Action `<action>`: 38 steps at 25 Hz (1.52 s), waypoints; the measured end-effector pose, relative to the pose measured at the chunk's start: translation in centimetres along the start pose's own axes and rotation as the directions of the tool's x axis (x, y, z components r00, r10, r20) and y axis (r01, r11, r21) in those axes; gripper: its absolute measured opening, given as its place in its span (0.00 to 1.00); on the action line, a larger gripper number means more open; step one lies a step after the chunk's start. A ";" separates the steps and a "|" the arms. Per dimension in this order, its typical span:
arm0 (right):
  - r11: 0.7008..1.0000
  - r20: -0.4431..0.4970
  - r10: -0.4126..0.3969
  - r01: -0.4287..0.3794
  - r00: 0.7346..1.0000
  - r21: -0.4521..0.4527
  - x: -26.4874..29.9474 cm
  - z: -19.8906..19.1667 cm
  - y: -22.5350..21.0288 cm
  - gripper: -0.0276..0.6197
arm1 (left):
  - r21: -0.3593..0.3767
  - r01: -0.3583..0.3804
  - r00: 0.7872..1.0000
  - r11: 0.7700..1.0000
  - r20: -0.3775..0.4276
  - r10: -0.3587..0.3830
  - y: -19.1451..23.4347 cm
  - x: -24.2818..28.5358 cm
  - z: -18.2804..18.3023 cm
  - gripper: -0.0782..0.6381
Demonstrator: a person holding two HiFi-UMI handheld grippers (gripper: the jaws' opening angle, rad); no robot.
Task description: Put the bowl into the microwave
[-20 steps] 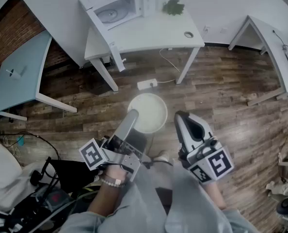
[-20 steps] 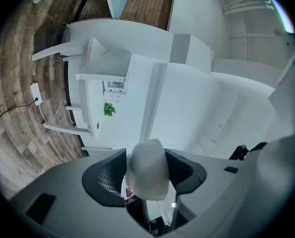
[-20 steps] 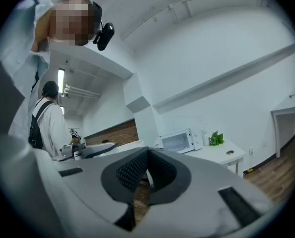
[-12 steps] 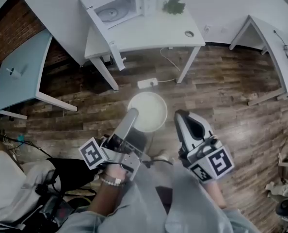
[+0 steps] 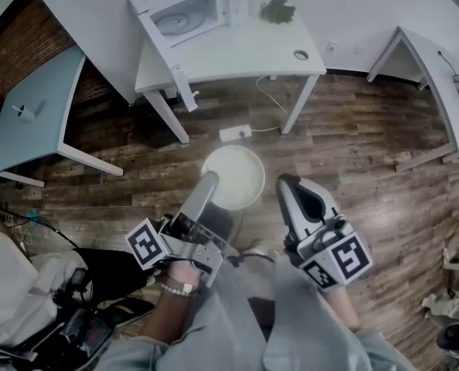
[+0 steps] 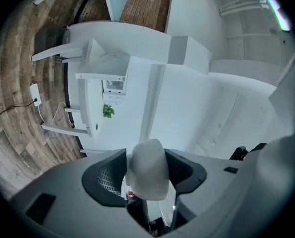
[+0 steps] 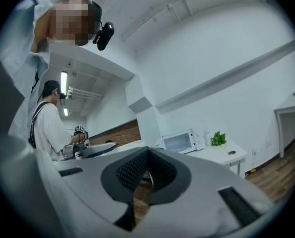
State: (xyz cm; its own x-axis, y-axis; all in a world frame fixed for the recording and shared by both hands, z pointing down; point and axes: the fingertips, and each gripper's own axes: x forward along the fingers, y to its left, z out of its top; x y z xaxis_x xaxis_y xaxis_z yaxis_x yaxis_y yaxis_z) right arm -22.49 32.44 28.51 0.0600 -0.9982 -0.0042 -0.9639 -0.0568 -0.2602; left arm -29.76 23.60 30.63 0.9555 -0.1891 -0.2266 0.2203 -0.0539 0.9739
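Below, the wooden floor (image 5: 353, 153) fills most of the head view, and the white table (image 5: 237, 52) stands against the far wall. On the table sits the microwave (image 5: 185, 15), its door swung open so the turntable inside shows. A small green plant (image 5: 277, 10) stands just beside it.

The bowl (image 5: 233, 178) is white and hangs over the floor, well apart from the table and the microwave. The left gripper (image 6: 146, 162) has it. The jaws stand wide, one dark pad on each side of the bowl's wall, and both press against it. In the head view one jaw lies along the bowl's near rim.

The right gripper (image 7: 146, 167) is held beside the bowl, apart from it. Its two pads meet with nothing between them.
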 end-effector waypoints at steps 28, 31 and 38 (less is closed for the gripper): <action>0.995 0.028 -0.098 0.098 0.995 0.009 -7.3 0.7 -7.5 0.05 | -0.008 0.029 1.000 1.000 -0.009 -0.029 1.3 3.8 -6.1 0.42; 0.992 0.030 -0.124 0.124 0.992 0.006 -7.6 0.9 -8.9 0.05 | -0.015 0.027 0.999 1.000 -0.017 -0.027 1.6 4.8 -6.2 0.42; 0.989 0.014 -0.149 0.149 0.989 -0.007 -6.3 1.1 -12.3 0.05 | -0.023 0.028 0.998 0.999 -0.052 -0.030 3.3 8.5 -5.9 0.42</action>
State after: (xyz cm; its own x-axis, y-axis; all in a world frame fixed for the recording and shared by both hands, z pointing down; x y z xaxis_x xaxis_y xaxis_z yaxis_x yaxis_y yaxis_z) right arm -10.77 39.44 30.66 0.2063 -0.9783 0.0214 -0.9459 -0.2050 -0.2515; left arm -19.79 27.55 31.99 0.9575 -0.1361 -0.2545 0.2518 -0.0372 0.9671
